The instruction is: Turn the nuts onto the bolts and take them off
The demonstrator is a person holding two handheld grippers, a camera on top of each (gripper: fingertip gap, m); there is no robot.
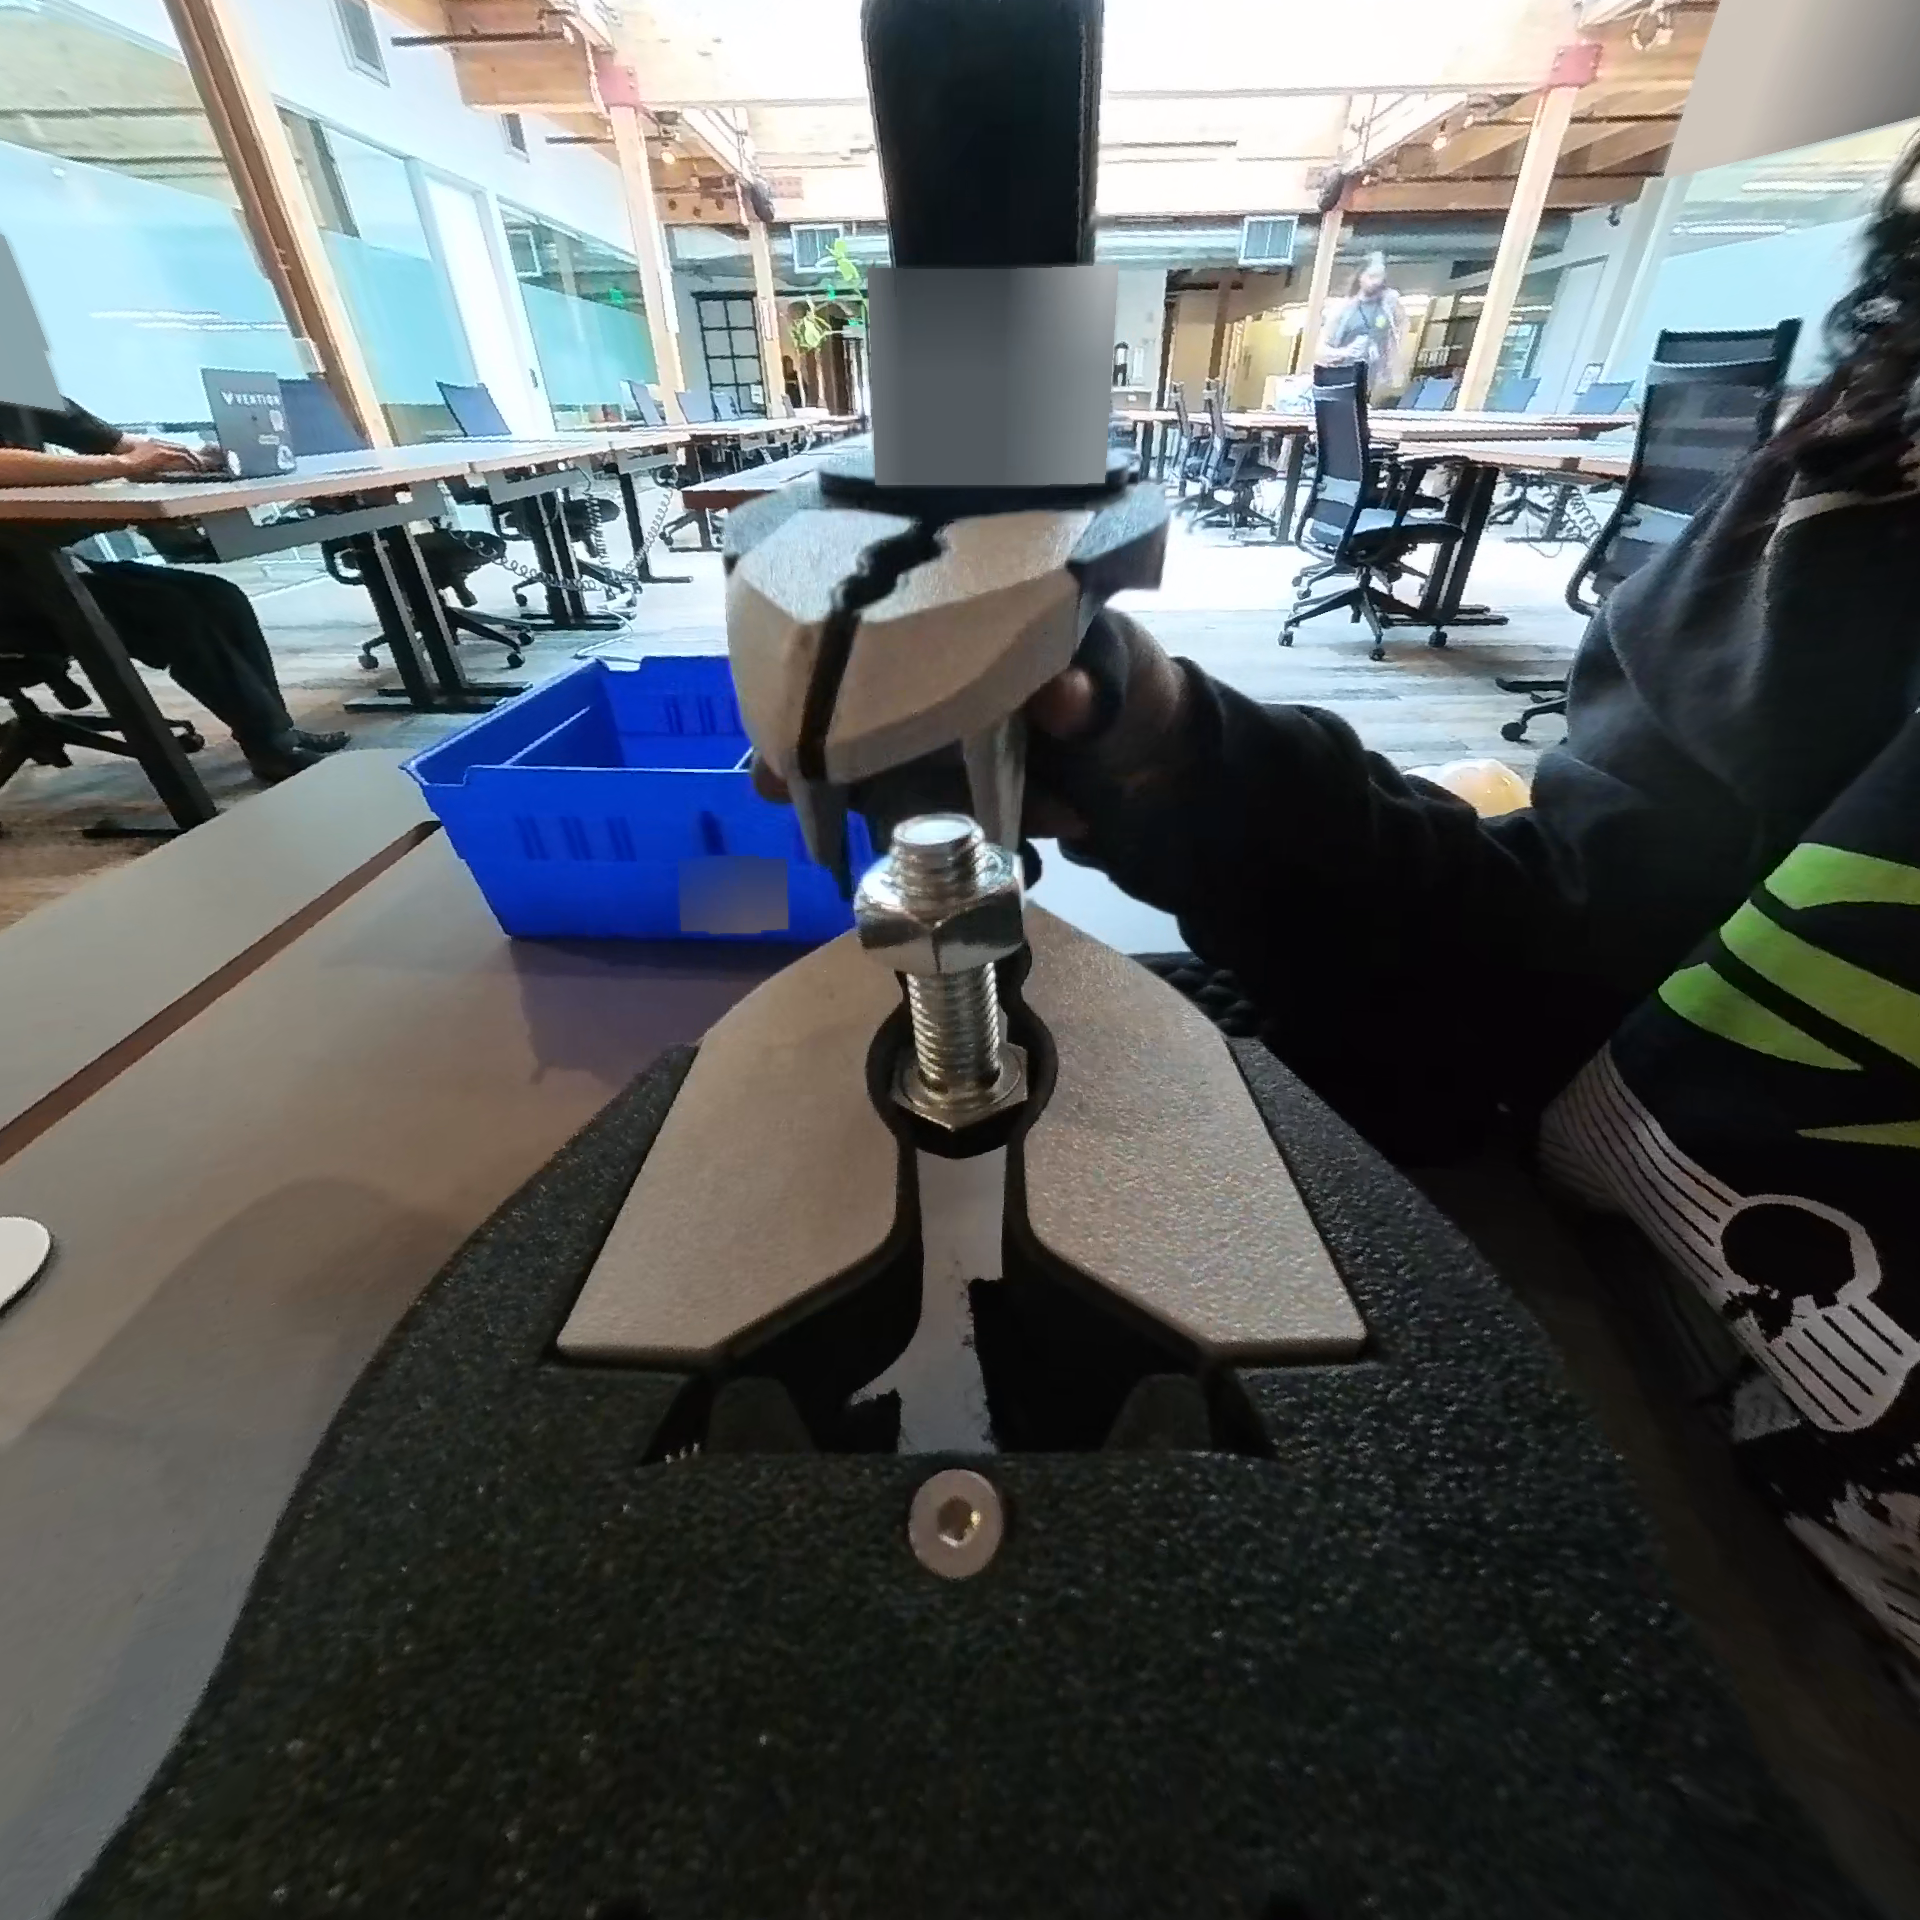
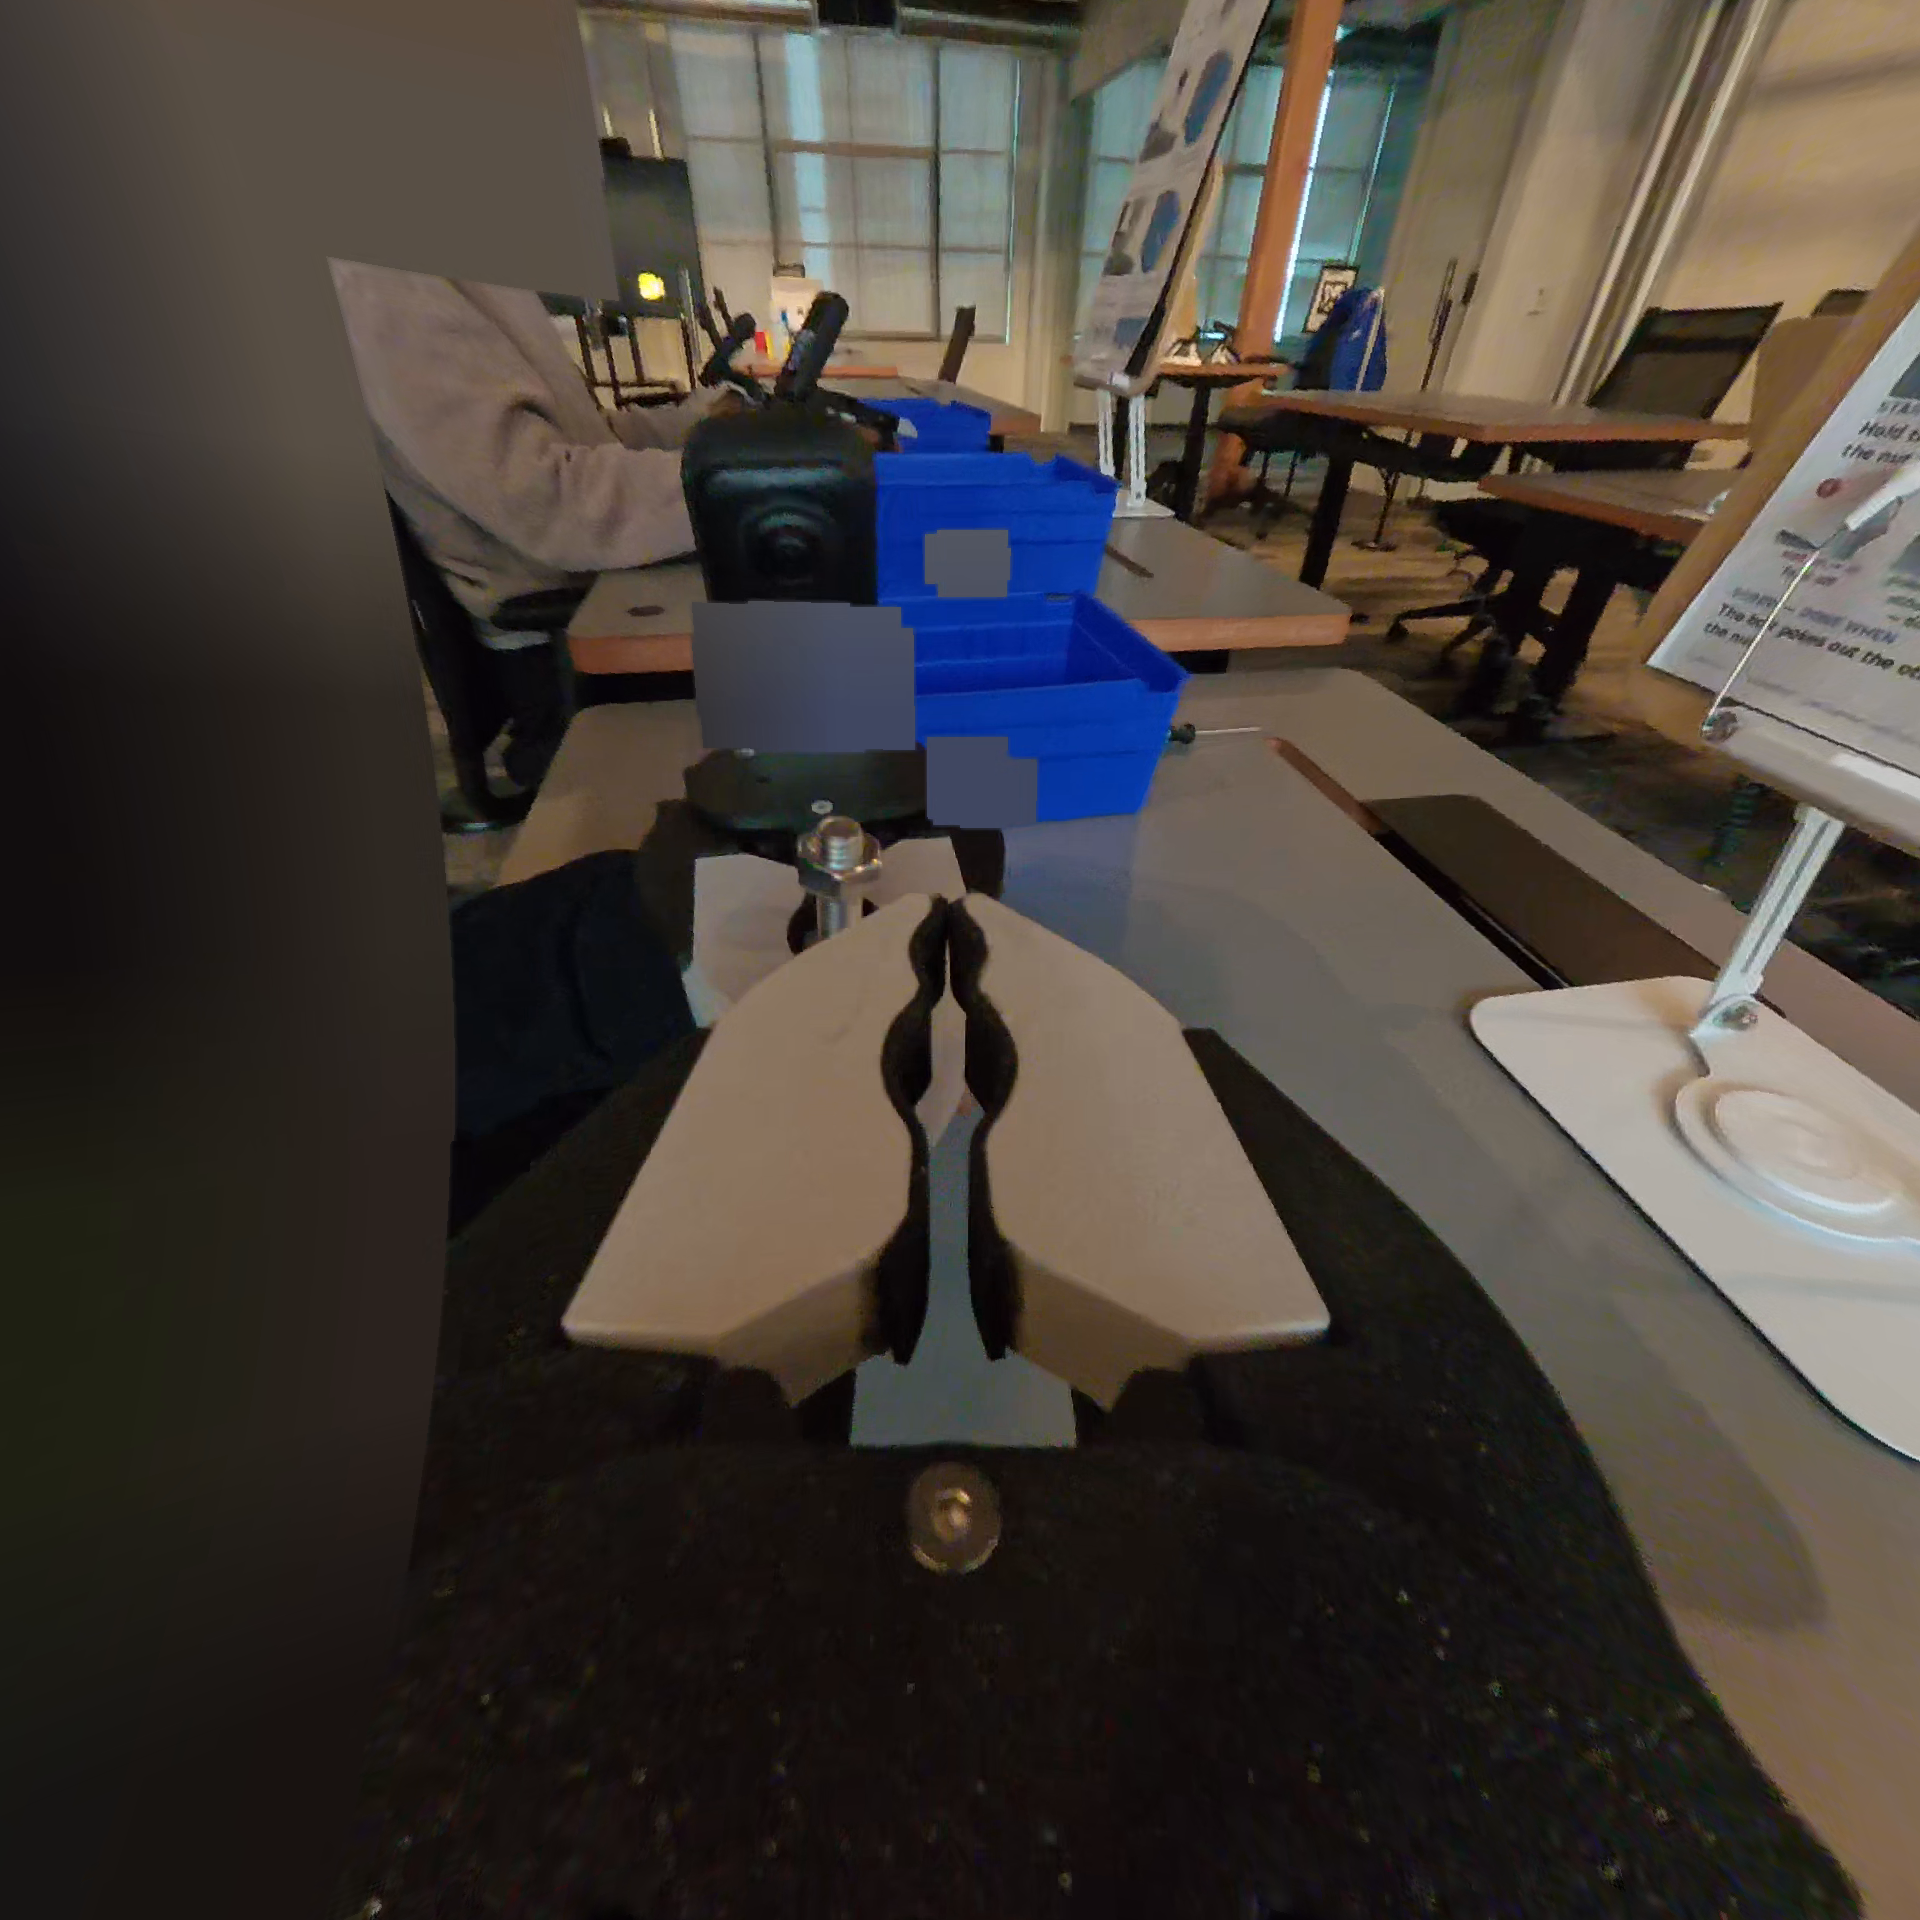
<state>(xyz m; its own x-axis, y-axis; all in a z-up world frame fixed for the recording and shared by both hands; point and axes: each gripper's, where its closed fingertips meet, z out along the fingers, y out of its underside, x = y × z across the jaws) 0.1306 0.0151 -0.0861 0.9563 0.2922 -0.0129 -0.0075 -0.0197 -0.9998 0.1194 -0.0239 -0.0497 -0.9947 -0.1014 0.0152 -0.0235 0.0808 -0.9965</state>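
My left gripper (image 1: 956,1023) is shut on the hex head of a silver bolt (image 1: 954,1023) and holds it upright between its grey pads. A silver nut (image 1: 940,925) sits on the thread near the bolt's top. My right gripper (image 2: 948,912) is shut with nothing between its fingers. In the right wrist view the bolt with the nut (image 2: 837,868) stands just left of and beyond its tips, apart from them. In the left wrist view the right gripper (image 1: 883,800) hangs right behind the bolt's top, tips pointing down.
A blue bin (image 1: 623,810) stands on the grey table (image 1: 260,1091) beyond the grippers and also shows in the right wrist view (image 2: 1049,707). A white stand with an instruction sheet (image 2: 1662,1122) is on the right. A person's dark sleeve (image 1: 1351,883) reaches in from the right. The tips of one gripper are about 5 centimeters away from the tips of the other.
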